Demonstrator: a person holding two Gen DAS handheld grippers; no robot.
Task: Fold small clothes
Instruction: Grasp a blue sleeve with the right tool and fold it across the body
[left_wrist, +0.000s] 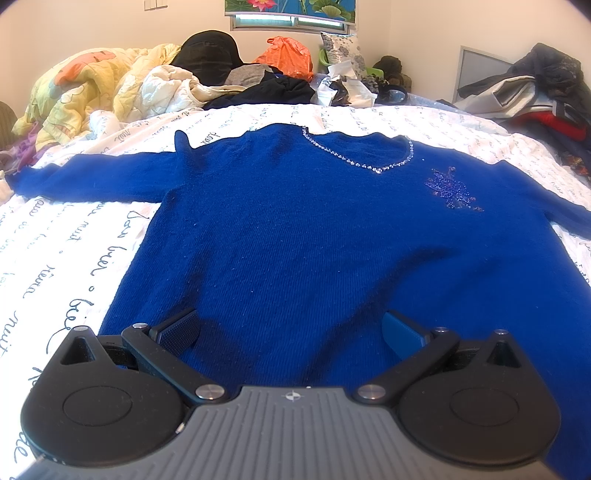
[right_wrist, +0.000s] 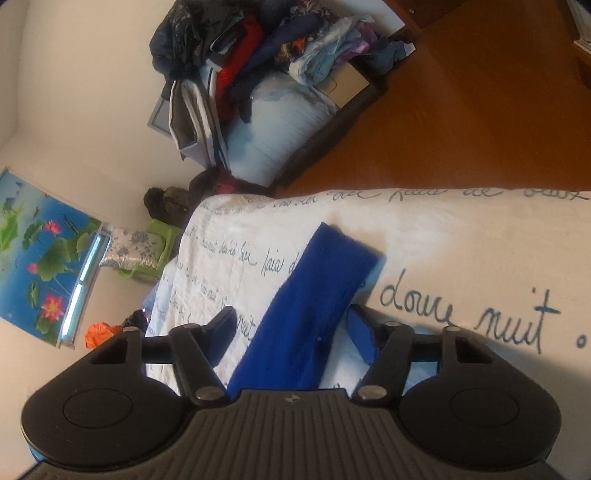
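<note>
Here the blue sweater (left_wrist: 295, 236) lies flat on the white bed cover (left_wrist: 66, 258), the one with dark handwriting on it. The left gripper (left_wrist: 291, 328) hangs just over the bottom part of the sweater. Its two fingers stand wide apart, and nothing is between them but the knit below. The sweater spreads away from this gripper toward the far end of the bed. The neck with its row of shiny stones (left_wrist: 364, 162) is far ahead of the fingers, a bit to the right. A sparkly patch (left_wrist: 452, 192) sits further right of that. One sleeve runs out to the left, ahead of the left finger.

In the right wrist view the picture is tipped on its side. The right gripper (right_wrist: 295, 332) sits over the other sleeve (right_wrist: 314, 306). That sleeve passes between its two fingers and goes on ahead to its end on the bed cover. The fingers are partly apart. The right finger (right_wrist: 364, 338) is just beside the sleeve's edge, and the left finger (right_wrist: 221, 332) stands clear of it with white cover showing in the gap. The pads do not press the sleeve.

Far ahead of the left gripper is a heap of clothes and bedding (left_wrist: 110, 77).
</note>
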